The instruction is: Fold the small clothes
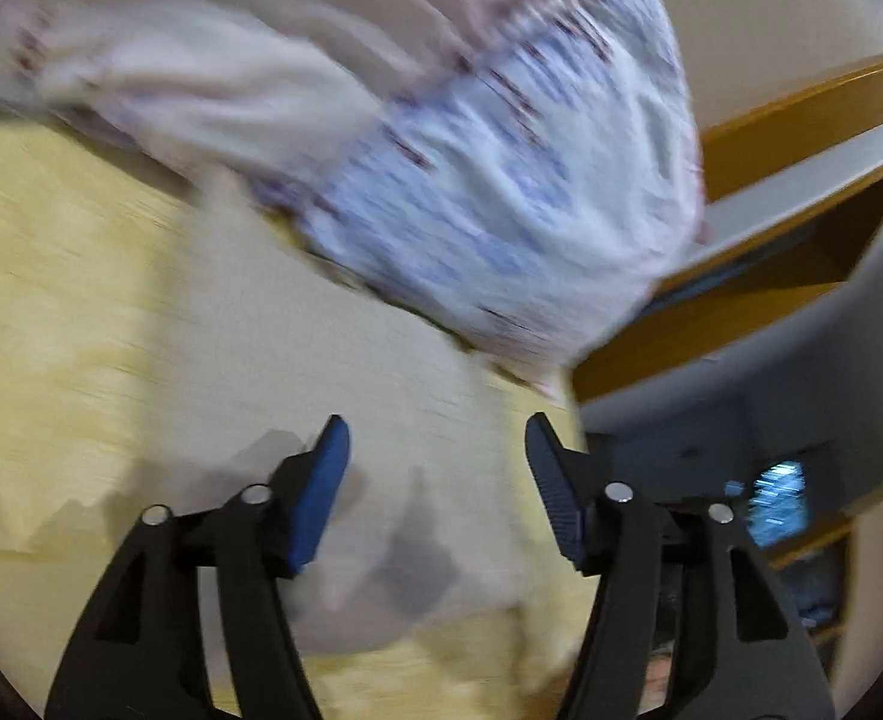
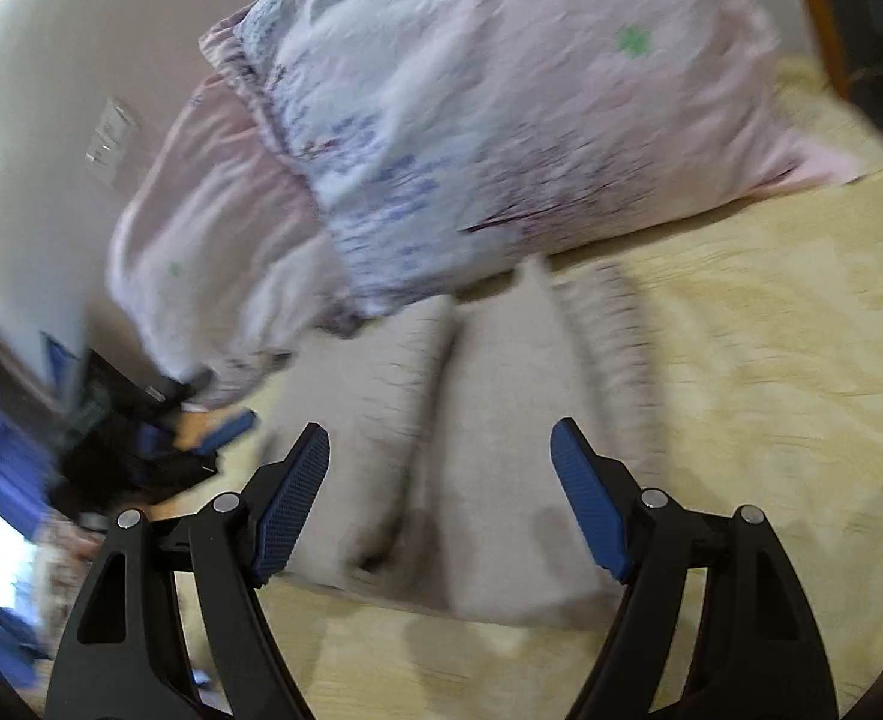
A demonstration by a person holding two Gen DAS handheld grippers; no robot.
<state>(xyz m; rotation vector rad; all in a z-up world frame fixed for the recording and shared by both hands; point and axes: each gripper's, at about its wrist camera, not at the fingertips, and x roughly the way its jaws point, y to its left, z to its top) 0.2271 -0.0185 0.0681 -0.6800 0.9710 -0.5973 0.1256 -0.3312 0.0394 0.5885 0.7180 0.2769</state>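
A: Where is the garment?

B: The grey cloth (image 2: 489,420) lies folded on the yellow bedspread (image 2: 771,372), just before the pillow (image 2: 501,120). Left gripper (image 1: 435,480) and right gripper (image 2: 441,480) both gape, holding nothing.

A: Best approach?

B: Probably pinch one edge cleanly, both layers together, without catching the bedspread.

Beige-grey garment (image 2: 489,420); pale yellow bedspread (image 2: 771,360); pink-and-blue printed pillow (image 2: 501,120); blue-padded black tools.

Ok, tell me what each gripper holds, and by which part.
Nothing is held. The left gripper and right gripper are both open above the grey garment, with no cloth between the pads.
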